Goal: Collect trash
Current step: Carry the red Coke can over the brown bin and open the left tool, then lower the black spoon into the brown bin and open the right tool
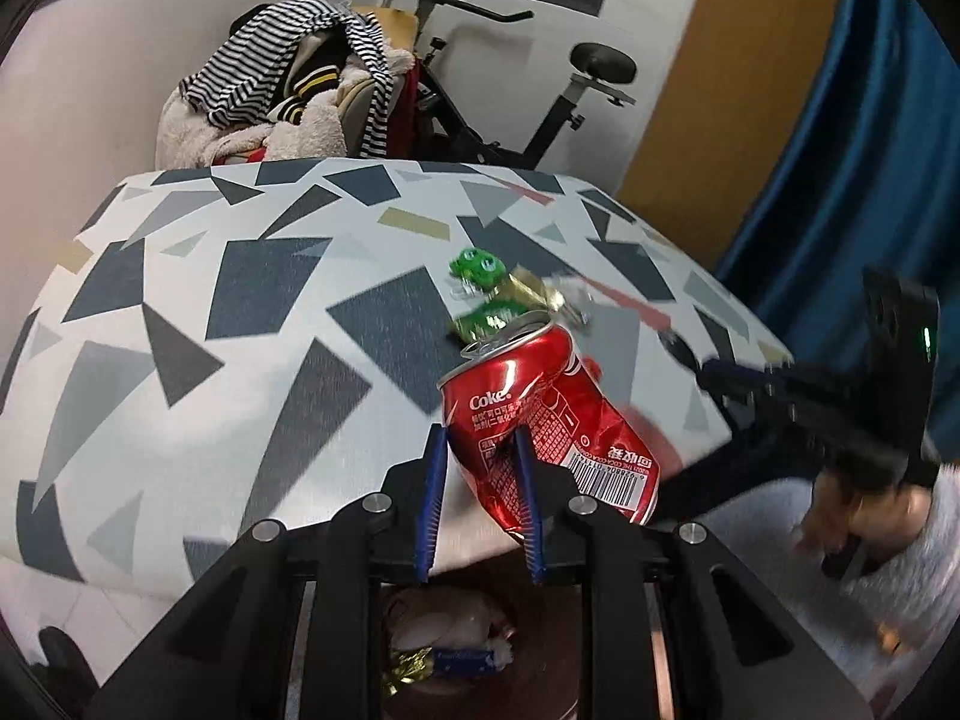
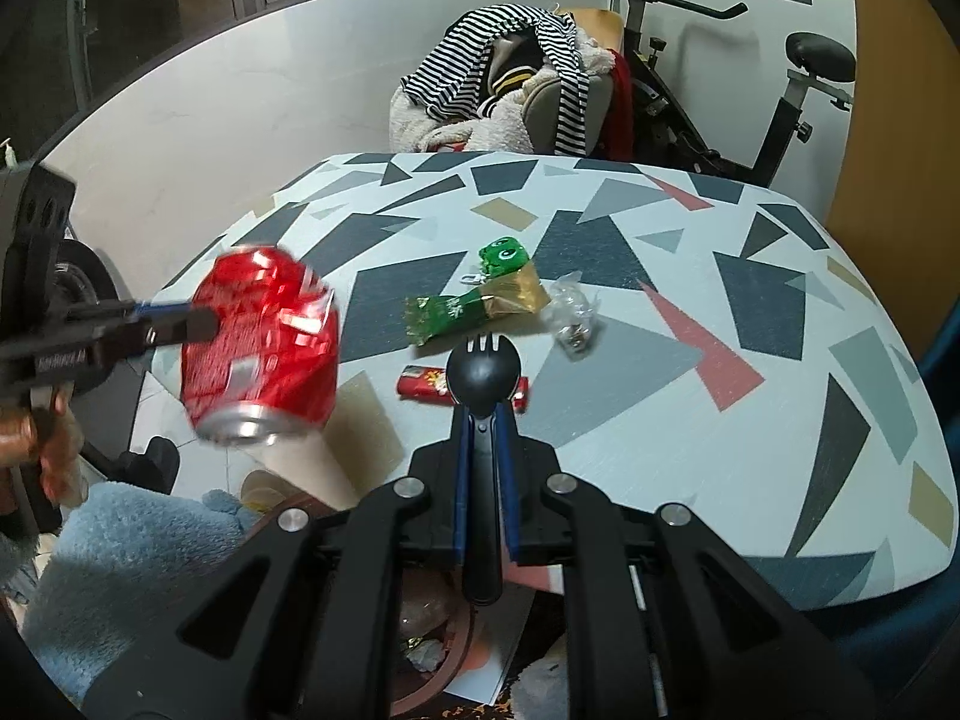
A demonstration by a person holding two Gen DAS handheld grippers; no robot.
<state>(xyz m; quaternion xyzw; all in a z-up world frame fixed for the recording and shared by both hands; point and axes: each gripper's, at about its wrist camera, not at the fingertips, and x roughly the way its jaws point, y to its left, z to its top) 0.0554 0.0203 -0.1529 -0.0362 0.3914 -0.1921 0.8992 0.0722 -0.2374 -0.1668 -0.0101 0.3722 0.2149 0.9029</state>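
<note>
My left gripper (image 1: 480, 450) is shut on a crushed red Coke can (image 1: 540, 414), pads pinching its dented side. It holds the can in the air by the table's near edge. The right wrist view shows the same can (image 2: 258, 342), blurred, left of the table. My right gripper (image 2: 483, 420) is shut on a black spork (image 2: 480, 360), tines pointing forward over the table. On the patterned table (image 2: 720, 420) lie a green wrapper (image 2: 456, 315), a green pouch (image 2: 504, 255), a red wrapper (image 2: 420, 387) and a clear plastic scrap (image 2: 573, 312). A bin (image 1: 444, 648) holding trash sits below.
Behind the table stand a chair piled with clothes (image 2: 516, 78) and an exercise bike (image 2: 780, 90). A blue curtain (image 1: 840, 150) hangs at the right. A blue fluffy cushion (image 2: 138, 540) lies low on the left near a person's hand (image 2: 36, 438).
</note>
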